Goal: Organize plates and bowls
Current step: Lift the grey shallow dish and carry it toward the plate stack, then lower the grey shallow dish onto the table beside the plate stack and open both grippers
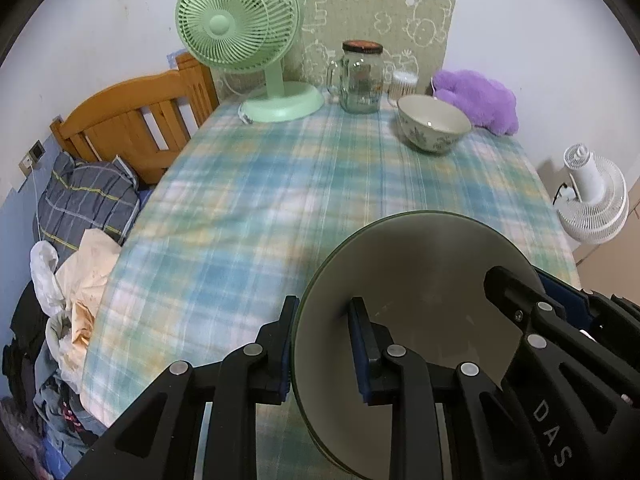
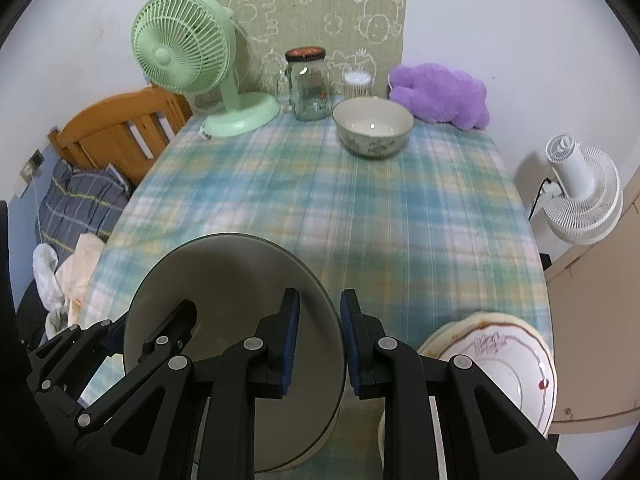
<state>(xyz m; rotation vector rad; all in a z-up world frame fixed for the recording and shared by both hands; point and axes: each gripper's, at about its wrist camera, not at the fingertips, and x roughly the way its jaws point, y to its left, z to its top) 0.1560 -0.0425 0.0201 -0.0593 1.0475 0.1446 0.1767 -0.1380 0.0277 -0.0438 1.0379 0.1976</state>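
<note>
Both grippers hold one grey-green plate (image 1: 416, 280) by opposite rims above the near part of the table. My left gripper (image 1: 324, 316) is shut on its left rim, one finger under, one on top. My right gripper (image 2: 320, 312) is shut on the plate's right rim (image 2: 224, 272); its fingers also show on the plate's right side in the left wrist view (image 1: 508, 284). A cream floral bowl (image 2: 373, 126) stands at the far side of the table, also seen in the left wrist view (image 1: 434, 122). A white patterned plate stack (image 2: 508, 364) sits at the near right edge.
A green desk fan (image 2: 188, 56), a glass jar mug (image 2: 308, 84), a cotton swab tub (image 2: 357, 82) and a purple plush (image 2: 440, 94) line the far edge of the plaid-covered table (image 2: 360, 220). A wooden bed frame (image 1: 136, 120) and clothes are left; a white fan (image 2: 580, 196) is right.
</note>
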